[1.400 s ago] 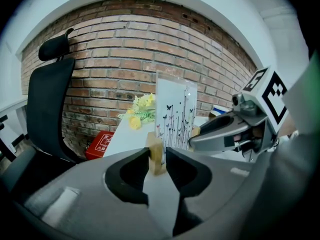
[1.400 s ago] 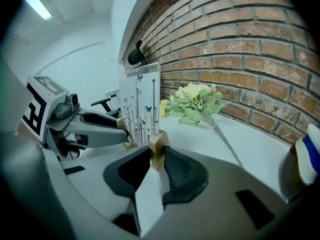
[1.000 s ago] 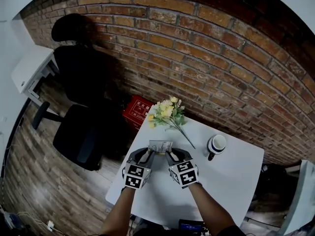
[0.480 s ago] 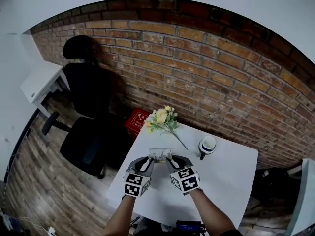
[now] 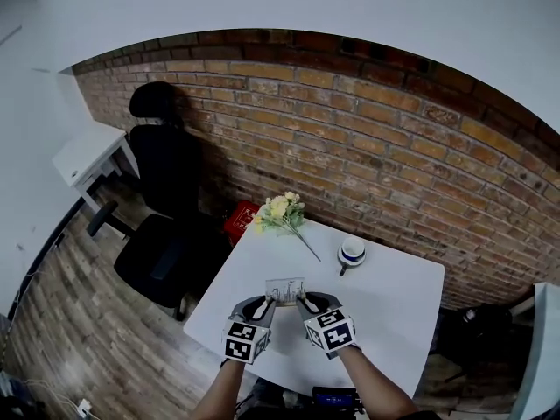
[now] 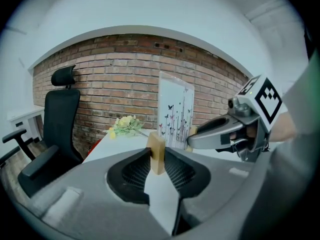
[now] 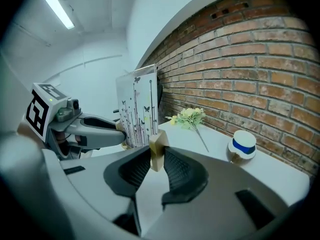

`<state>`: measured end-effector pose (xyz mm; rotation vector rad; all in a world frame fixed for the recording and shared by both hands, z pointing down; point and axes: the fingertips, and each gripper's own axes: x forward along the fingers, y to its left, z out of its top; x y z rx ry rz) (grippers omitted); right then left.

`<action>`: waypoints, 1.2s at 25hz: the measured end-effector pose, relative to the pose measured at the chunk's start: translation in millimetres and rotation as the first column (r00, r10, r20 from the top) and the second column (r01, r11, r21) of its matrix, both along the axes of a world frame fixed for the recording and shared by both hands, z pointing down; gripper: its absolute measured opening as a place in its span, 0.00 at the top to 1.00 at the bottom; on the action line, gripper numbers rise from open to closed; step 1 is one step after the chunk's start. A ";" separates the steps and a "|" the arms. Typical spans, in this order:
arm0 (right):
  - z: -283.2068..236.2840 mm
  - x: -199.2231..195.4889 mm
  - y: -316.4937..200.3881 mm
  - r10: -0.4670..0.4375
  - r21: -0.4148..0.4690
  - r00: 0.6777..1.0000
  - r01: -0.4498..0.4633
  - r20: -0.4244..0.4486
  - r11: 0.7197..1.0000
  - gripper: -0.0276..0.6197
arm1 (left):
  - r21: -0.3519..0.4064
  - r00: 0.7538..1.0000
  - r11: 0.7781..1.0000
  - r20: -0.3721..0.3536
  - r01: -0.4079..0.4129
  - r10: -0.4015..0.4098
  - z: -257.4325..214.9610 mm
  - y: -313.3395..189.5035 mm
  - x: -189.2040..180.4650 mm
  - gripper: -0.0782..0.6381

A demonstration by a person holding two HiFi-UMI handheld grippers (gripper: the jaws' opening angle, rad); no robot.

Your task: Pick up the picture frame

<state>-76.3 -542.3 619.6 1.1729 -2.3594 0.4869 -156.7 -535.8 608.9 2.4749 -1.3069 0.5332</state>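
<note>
while the picture frame stands upright over the near middle of the white counter, a gripper holds each of its lower corners. the left gripper is clamped on the left wooden block at the frame's foot, with its pads pressed against both sides of that block. the right gripper is clamped the same way on the right wooden block. the frame's pale panel carries thin stems and small butterflies. farther off on the counter lie a bunch of yellow flowers toward the left and a white cup with a blue band to the right, both well apart from the frame. beyond them runs a brick wall, and a black office chair stands on the floor at the left.
</note>
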 end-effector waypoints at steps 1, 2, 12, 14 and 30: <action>-0.9 3.3 9.1 -0.006 0.000 1.000 0.006 0.002 1.000 0.82 | -0.001 1.000 1.000 -0.007 0.006 -0.006 -1.8 9.7 3.7 0.76; -1.9 6.8 18.4 -0.011 0.000 1.000 0.011 0.005 1.000 0.82 | 0.001 1.000 1.000 -0.013 0.012 -0.012 -3.6 19.4 7.3 0.76; -3.1 38.1 95.1 -0.042 -0.010 0.998 0.042 0.036 0.999 0.82 | 0.008 0.999 1.000 -0.009 0.030 -0.030 -7.0 98.7 38.1 0.76; -4.4 41.0 104.3 -0.041 -0.009 0.998 0.041 0.041 0.999 0.82 | 0.017 1.000 1.000 -0.005 0.026 -0.026 -8.5 107.2 40.9 0.76; -19.3 9.7 166.8 -0.029 0.014 0.999 0.029 0.035 0.999 0.82 | 0.034 0.999 0.999 -0.034 0.018 -0.016 -22.9 170.5 8.9 0.76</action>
